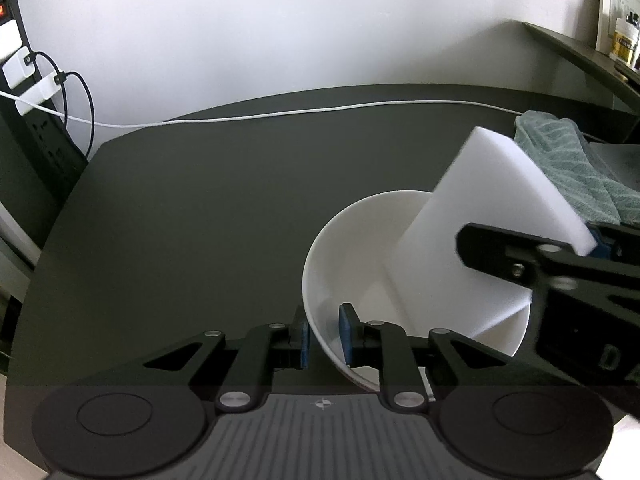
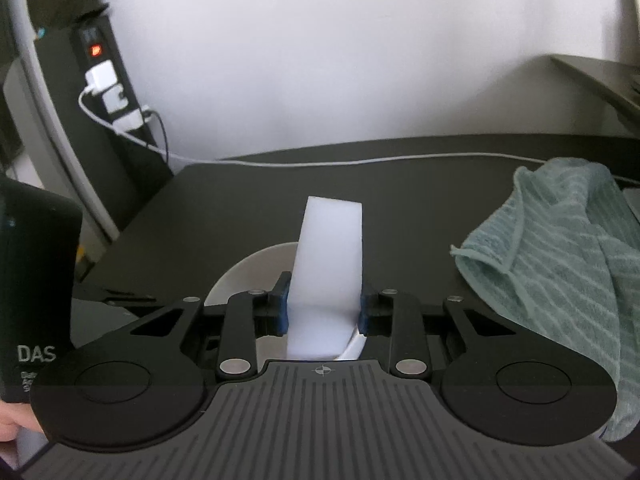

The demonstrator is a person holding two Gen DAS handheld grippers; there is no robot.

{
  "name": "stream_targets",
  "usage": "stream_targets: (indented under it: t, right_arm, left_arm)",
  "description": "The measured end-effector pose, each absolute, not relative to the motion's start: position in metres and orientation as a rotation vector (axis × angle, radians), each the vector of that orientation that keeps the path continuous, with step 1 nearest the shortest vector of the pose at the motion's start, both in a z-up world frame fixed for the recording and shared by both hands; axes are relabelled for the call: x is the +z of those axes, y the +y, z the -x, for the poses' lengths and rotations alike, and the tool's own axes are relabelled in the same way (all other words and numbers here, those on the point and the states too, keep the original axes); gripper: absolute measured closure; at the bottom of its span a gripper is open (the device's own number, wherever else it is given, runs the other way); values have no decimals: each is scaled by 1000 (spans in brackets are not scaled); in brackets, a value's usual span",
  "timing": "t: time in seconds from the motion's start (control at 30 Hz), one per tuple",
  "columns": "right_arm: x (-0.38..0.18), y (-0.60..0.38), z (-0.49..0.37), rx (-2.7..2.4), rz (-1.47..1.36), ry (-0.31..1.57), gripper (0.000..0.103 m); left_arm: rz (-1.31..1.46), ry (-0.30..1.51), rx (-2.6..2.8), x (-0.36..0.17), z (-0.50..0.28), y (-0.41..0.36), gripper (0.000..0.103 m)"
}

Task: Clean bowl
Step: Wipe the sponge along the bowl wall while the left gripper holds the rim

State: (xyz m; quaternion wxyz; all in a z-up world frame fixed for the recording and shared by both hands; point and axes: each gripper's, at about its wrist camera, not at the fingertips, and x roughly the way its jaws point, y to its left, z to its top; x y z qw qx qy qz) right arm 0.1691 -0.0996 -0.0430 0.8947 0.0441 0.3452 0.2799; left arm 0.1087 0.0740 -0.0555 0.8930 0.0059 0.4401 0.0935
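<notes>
A white bowl (image 1: 348, 248) sits on the dark table, tilted a little toward the right. My left gripper (image 1: 325, 334) is shut on its near rim, one blue pad outside the wall and one inside. A white sponge block (image 1: 480, 216) reaches down into the bowl from the right, held by my right gripper (image 1: 592, 240). In the right wrist view the right gripper (image 2: 323, 307) is shut on the sponge (image 2: 328, 264), which stands upright between the blue pads. Below it only part of the bowl (image 2: 248, 272) shows.
A teal striped towel (image 2: 560, 264) lies bunched on the right of the table (image 1: 200, 208). A white cable (image 1: 280, 114) runs along the back edge to a power strip (image 2: 108, 92) with plugged chargers at the left. A shelf with jars (image 1: 624, 40) is far right.
</notes>
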Motion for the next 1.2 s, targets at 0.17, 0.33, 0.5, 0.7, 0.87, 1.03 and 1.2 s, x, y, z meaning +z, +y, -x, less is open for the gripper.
stream_targets:
  t: [0.17, 0.33, 0.5, 0.7, 0.87, 1.03, 1.2]
  right_arm:
    - [-47, -108, -174, 620, -208, 745, 71]
    - [-55, -92, -179, 611, -154, 746, 71]
    - [-31, -94, -164, 533, -26, 626, 71]
    - [-11, -112, -165, 571, -121, 585, 72]
    - [-46, -86, -182, 623, -117, 708, 70]
    - [-48, -91, -185, 577, -83, 701, 71]
    - [-23, -121, -174, 553, -118, 616, 71]
  left_arm:
    - [-22, 911, 193, -55, -113, 70, 84]
    - [-33, 907, 195, -56, -112, 69, 84]
    - [-51, 903, 199, -57, -112, 68, 83]
    - [-64, 900, 204, -57, -111, 66, 83]
    - [-72, 897, 201, -58, -110, 66, 83]
    - [-79, 896, 197, -58, -111, 67, 82]
    - [-91, 895, 196, -58, -114, 68, 81]
